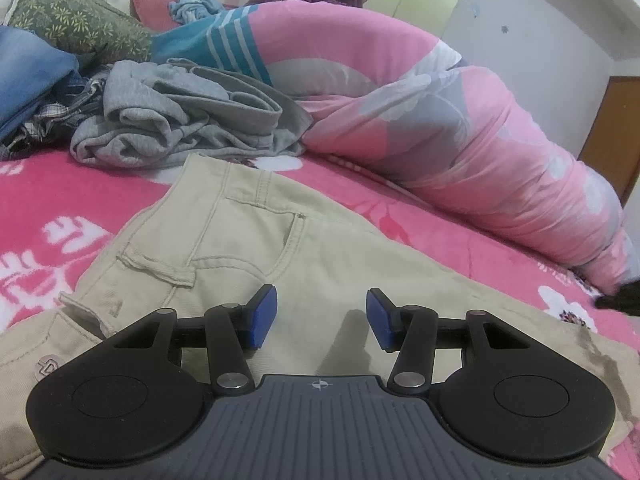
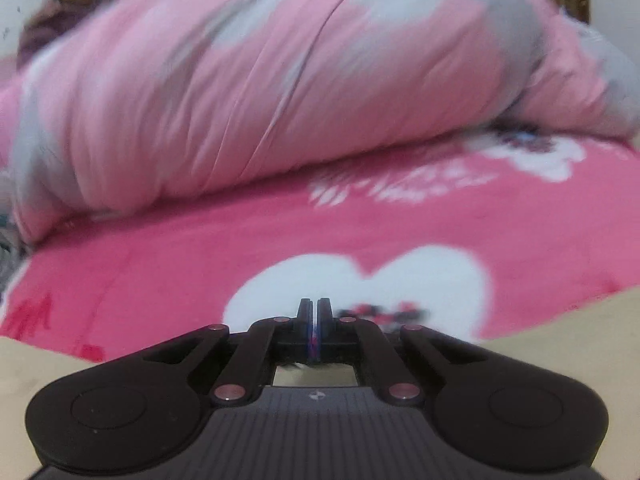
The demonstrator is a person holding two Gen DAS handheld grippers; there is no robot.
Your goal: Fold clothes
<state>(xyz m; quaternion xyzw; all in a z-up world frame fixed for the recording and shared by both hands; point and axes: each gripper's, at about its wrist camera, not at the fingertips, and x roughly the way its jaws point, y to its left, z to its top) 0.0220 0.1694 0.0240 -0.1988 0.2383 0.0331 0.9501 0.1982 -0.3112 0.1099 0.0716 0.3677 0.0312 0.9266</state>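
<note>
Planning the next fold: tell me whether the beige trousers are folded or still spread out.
Spread out. The beige trousers lie flat on the pink blanket, waistband and pocket showing, under the open left gripper. Their far end is out of view.

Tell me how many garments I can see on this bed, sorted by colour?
Beige: 1, the beige trousers spread flat under the open left gripper.
Grey: 1, the crumpled grey sweatshirt.
Blue denim: 1, the folded jeans.
Plaid: 1, the checked shirt.
Light blue: 1, the bunched light blue cloth, kind unclear.
Total: 5
</note>
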